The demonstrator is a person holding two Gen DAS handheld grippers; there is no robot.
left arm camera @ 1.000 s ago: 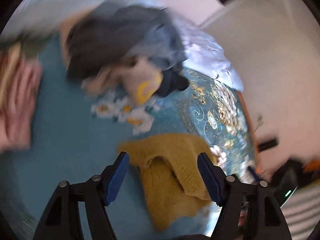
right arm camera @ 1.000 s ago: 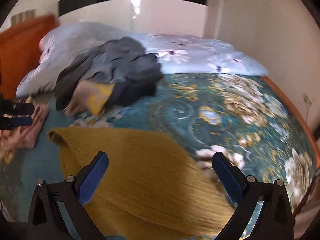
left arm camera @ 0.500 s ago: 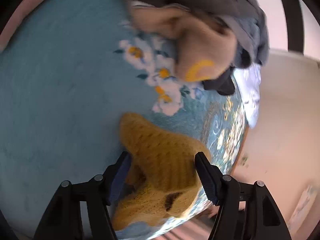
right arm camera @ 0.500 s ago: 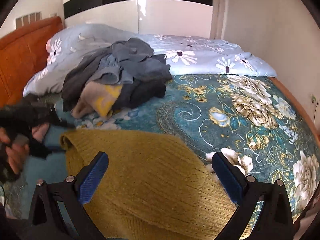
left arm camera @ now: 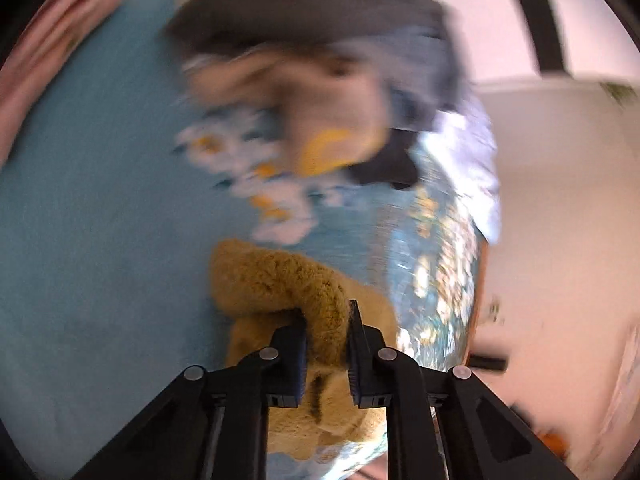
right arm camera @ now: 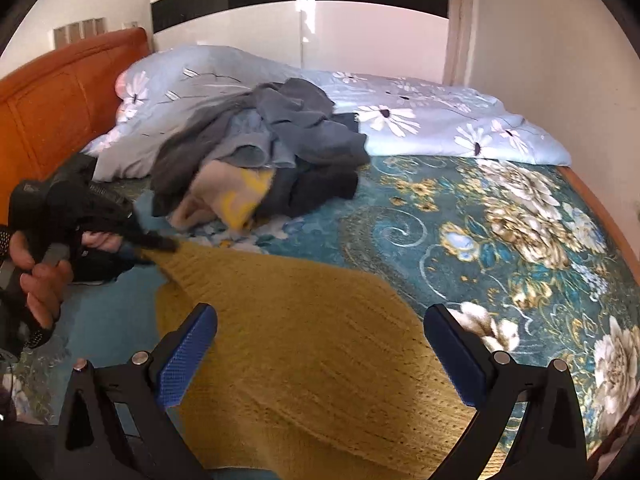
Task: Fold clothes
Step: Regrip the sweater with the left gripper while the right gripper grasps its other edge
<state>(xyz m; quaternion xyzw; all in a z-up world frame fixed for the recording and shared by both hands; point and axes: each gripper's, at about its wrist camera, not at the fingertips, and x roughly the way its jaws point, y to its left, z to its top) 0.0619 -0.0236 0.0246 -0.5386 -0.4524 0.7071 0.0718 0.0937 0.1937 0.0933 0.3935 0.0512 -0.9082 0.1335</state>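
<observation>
Left wrist view: left gripper [left arm camera: 326, 344] closing, pinching a corner of the mustard-yellow knitted sweater [left arm camera: 280, 284]. Right gripper [right arm camera: 320, 354] spread wide above that sweater, lying flat on the flowery teal bed [right arm camera: 500, 216]. Barely started; grey clothes pile [right arm camera: 260, 148] not yet folded.

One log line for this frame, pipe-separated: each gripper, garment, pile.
left gripper: closing on mustard sweater corner | right gripper: open above sweater | clothes pile: untouched on bed
</observation>
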